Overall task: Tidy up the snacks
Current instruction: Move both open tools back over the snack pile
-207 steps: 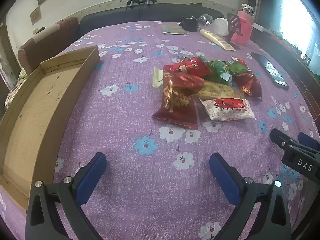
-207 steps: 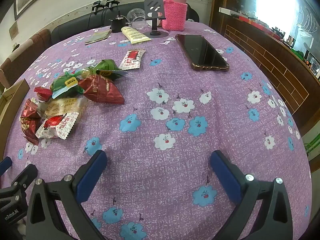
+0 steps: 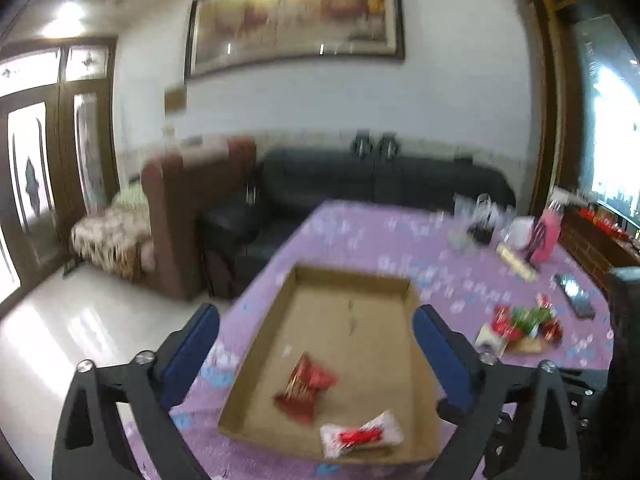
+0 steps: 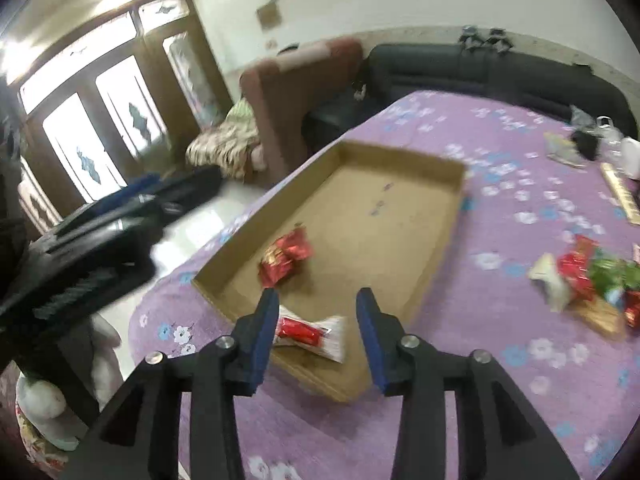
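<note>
Left gripper (image 3: 316, 350) wide, holding nothing, above cardboard tray (image 3: 412, 292). Right gripper (image 4: 317, 334) narrower, also holding nothing, over tray's near end. Vs earlier: red snack (image 3: 306, 386) & white snack (image 3: 362, 434) now in tray, white one at near rim. Far half of tray bare. Rest of snack pile (image 4: 592, 280) on purple cloth (image 4: 500, 380), right of tray, well apart.

No text can be read in either view. The white snack packet with a red label (image 4: 310, 332) in the shallow brown cardboard tray (image 4: 444, 240) carries print too blurred to make out, and so does the shiny red snack packet (image 3: 306, 386). Dark marks on the tray floor are illegible.
</note>
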`<state>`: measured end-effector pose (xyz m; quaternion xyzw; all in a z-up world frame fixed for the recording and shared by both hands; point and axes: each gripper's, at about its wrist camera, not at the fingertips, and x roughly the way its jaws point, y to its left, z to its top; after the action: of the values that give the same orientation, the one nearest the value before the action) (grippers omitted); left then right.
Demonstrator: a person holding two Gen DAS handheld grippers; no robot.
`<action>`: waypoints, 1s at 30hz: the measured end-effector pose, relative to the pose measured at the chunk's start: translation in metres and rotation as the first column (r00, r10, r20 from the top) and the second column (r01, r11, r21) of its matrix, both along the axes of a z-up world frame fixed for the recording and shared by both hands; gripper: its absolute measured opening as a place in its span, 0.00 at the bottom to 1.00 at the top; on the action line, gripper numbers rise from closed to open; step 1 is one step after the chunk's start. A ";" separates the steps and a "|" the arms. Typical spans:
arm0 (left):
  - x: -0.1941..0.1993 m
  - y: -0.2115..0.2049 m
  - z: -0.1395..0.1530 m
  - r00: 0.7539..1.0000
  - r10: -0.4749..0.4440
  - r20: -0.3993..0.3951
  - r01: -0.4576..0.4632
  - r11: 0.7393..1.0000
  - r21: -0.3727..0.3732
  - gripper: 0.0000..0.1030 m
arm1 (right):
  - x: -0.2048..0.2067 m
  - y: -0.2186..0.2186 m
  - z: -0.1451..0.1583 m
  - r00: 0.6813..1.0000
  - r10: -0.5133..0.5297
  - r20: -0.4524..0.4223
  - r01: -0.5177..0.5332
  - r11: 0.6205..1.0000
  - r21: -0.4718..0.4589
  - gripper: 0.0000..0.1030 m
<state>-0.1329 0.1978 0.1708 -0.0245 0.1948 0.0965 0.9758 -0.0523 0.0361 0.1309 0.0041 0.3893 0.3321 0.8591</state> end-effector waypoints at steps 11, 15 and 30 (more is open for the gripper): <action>0.011 -0.079 0.012 0.978 -0.197 -0.072 0.196 0.980 -0.015 0.99 | -0.009 -0.148 0.001 0.969 -0.248 0.002 0.248 0.969 0.004 0.45; 0.026 -0.094 0.008 0.961 -0.261 -0.095 0.259 0.965 -0.035 0.99 | -0.001 -0.201 -0.008 0.940 -0.338 -0.037 0.339 0.941 0.011 0.45; 0.174 -0.141 -0.077 0.794 -0.426 -0.433 0.255 0.880 -0.400 0.83 | 0.098 -0.262 -0.045 0.860 -0.500 -0.099 0.500 0.866 -0.027 0.45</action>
<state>0.0407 0.0572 0.0938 -0.1205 0.4594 -0.1133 0.8727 0.0459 -0.2263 0.0860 0.1218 0.4188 0.0973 0.8946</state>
